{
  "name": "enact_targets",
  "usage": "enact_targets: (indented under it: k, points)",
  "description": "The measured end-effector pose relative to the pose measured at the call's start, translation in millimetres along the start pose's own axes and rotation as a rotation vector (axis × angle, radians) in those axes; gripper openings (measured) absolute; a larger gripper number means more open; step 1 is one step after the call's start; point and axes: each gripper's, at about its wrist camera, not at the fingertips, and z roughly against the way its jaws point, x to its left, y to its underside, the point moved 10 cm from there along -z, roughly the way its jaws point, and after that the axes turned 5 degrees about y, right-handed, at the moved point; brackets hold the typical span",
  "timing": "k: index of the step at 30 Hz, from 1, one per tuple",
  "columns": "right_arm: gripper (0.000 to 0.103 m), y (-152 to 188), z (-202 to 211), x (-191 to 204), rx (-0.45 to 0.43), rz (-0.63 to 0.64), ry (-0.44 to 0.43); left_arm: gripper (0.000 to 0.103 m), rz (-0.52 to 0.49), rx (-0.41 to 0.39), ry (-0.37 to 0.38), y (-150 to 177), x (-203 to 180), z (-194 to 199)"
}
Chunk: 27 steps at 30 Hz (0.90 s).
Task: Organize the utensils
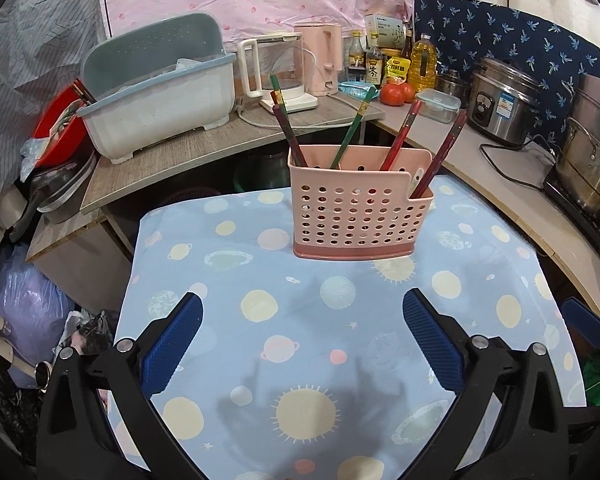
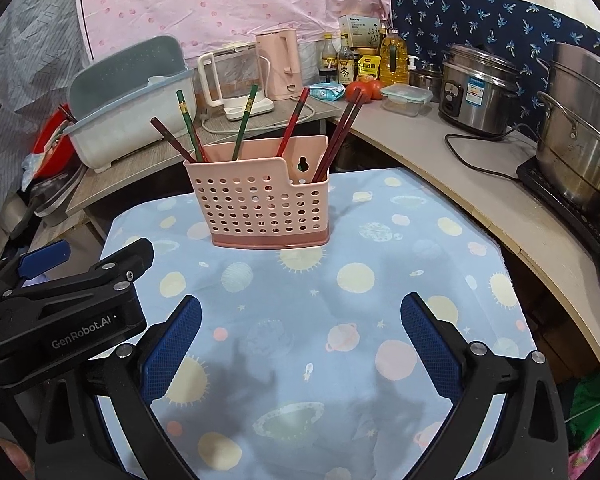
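Observation:
A pink perforated utensil holder (image 1: 360,212) (image 2: 266,208) stands upright at the far side of the small table with the blue planet-print cloth (image 1: 284,344) (image 2: 380,280). Several red and green chopsticks (image 1: 354,132) (image 2: 244,126) lean out of it. My left gripper (image 1: 302,312) hovers open over the cloth, well short of the holder, with nothing between its blue pads. My right gripper (image 2: 300,312) is likewise open and empty. In the right wrist view the left gripper (image 2: 60,300) shows at the left edge.
Behind the table, a wooden shelf carries a lidded dish-drainer box (image 1: 160,92), a glass kettle (image 1: 280,72) and a pink kettle (image 1: 320,56). Bottles, tomatoes (image 1: 396,94), a food box, a rice cooker (image 2: 476,88) and a steel pot (image 2: 580,132) line the right counter. Bags clutter the left floor.

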Motion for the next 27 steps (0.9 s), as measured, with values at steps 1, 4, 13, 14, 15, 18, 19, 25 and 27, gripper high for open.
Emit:
enact_targets:
  k: [1,4,13,14,15,18,19,25,27]
  points:
    - [0.096,0,0,0,0.000,0.000,0.000,0.096,-0.002,-0.001,-0.004,0,0,1]
    - [0.097,1,1,1,0.004,0.002,0.000,0.096,-0.008,-0.003,-0.015,0,2,2]
    - [0.096,4,1,-1,0.014,-0.007,-0.005,0.096,-0.002,0.002,-0.023,3,5,1]
    - [0.096,4,1,-2,0.014,-0.007,-0.004,0.096,-0.002,0.002,-0.024,3,5,1]
    - [0.096,4,1,-3,0.014,-0.008,0.000,0.096,-0.003,0.000,-0.024,3,5,1]
    - [0.096,4,0,-5,0.014,-0.008,0.008,0.096,-0.002,0.003,-0.026,4,7,0]
    - [0.096,4,1,-6,0.014,-0.010,0.009,0.096,-0.001,0.003,-0.026,4,8,1]
    - [0.096,2,2,-13,0.008,-0.032,0.009,0.096,-0.012,0.012,-0.044,8,8,-2]
    - [0.096,1,2,-13,0.006,-0.025,0.013,0.096,-0.014,0.015,-0.048,9,7,-3]
